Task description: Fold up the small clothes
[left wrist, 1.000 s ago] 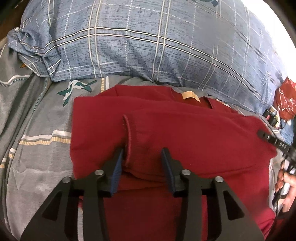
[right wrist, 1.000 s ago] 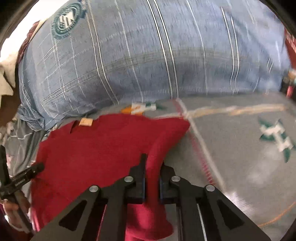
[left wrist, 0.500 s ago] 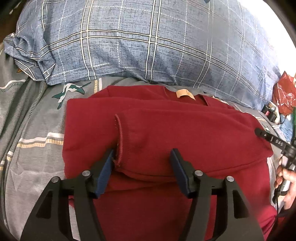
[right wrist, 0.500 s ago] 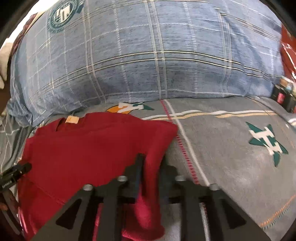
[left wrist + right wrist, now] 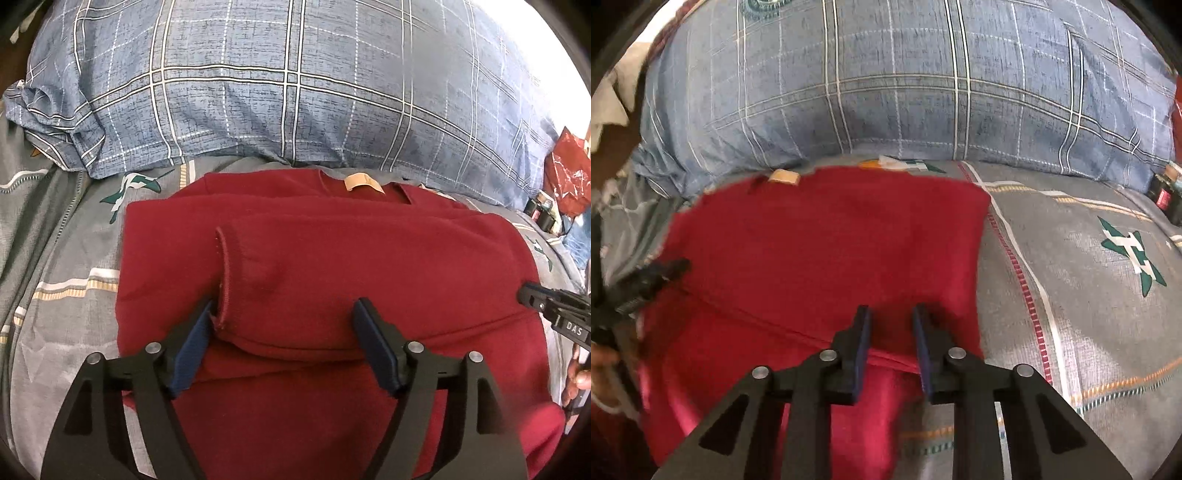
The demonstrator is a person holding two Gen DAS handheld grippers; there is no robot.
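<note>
left gripper (image 5: 284,339): jaws wide and opening, astride the folded sleeve cuff (image 5: 225,280), pressing nothing.
red top (image 5: 332,258): soft, light knit, flat on the bed near the pillow (image 5: 295,92); best pinched at hems.
neck label (image 5: 364,181): tan, writing unreadable.
right gripper (image 5: 891,328): narrow, closing; cloth between the pads, grip probably not yet firm.

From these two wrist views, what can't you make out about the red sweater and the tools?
- Red sweater hem: left wrist view, hidden behind the opening left tool.
- Whether the closing right tool pinches fabric: right wrist view, motion blur.
- Neck label text: both views, too small.
- Sweater's left side: right wrist view, blurred and cut off at the edge.
</note>
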